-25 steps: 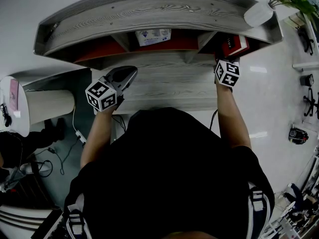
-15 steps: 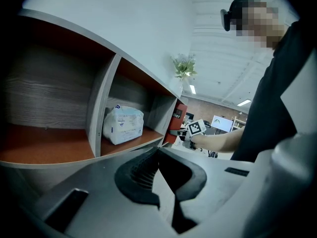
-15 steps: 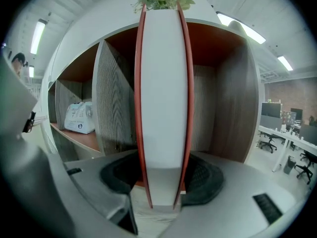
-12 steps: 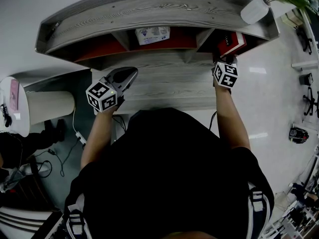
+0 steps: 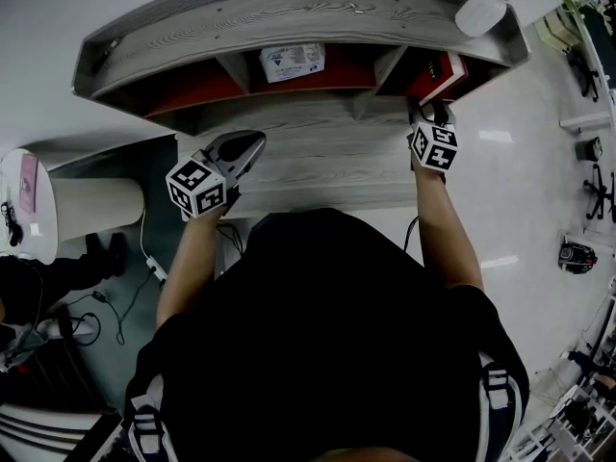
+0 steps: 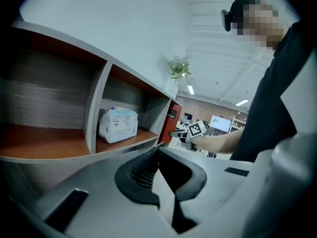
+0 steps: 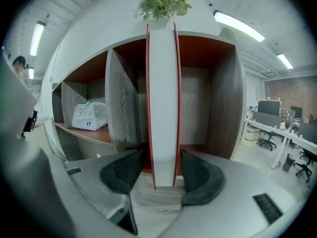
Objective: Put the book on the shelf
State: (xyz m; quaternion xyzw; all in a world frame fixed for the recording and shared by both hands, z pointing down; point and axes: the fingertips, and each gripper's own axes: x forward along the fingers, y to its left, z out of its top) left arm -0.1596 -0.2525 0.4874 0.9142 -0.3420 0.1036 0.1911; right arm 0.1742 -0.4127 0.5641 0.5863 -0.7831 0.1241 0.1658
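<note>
Standing up straight in the far right box of the shelf: the book, with thin red covers and white pages facing out. Seen from the head view, sticking out a little past the front of that box.

Right gripper right in front of it, black pads spread wide, one on each side of the book. A thin gap at each pad, so not squeezing the covers.

Left gripper well apart from the book, over the grey wood desk. Tips together at the front, nothing held between them. Cannot tell whether touching the desk.

On the red spine, in the left gripper view, white letters ending in "iller"; the start cut off by the shelf wall. Other small print on the book too tiny to read.

In the middle box, a white pack with blue print, lying on the red-brown floor of the shelf. Too small to read any word on it.

On top of the shelf, at the right end, a white vase with a green plant. On each gripper, a cube with black and white squares.
</note>
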